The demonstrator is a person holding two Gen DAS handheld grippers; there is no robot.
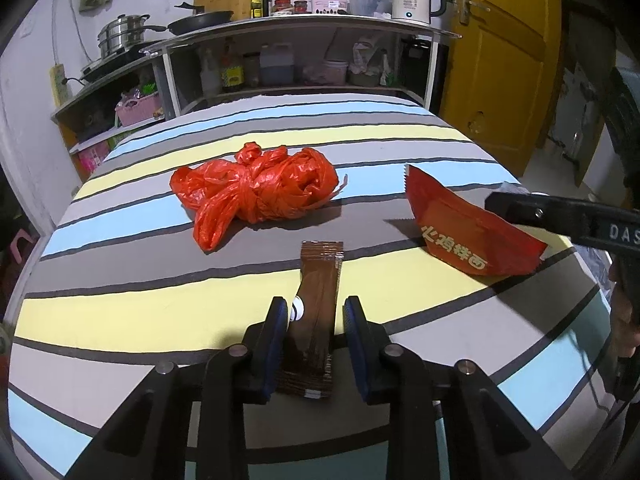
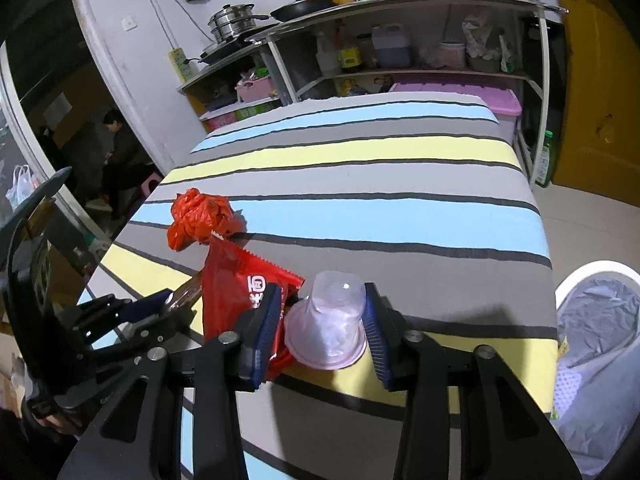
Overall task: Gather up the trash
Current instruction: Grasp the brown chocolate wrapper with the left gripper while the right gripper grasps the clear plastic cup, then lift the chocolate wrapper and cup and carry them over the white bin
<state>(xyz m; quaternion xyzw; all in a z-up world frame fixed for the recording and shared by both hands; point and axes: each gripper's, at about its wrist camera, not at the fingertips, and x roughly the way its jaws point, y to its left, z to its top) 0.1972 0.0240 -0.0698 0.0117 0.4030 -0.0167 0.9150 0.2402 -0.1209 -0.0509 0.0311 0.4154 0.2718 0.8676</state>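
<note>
A brown sachet lies on the striped table between the fingers of my left gripper, which is open around it with a gap on each side. A crumpled red plastic bag lies beyond it, and a red snack wrapper lies to the right. My right gripper has its blue pads against both sides of a clear plastic cup lying on its side. The red wrapper and red bag show to its left. The left gripper shows there too.
A white bin with a grey liner stands at the table's right edge. Kitchen shelves with pots, bottles and a kettle stand behind the table. A yellow door is at the right.
</note>
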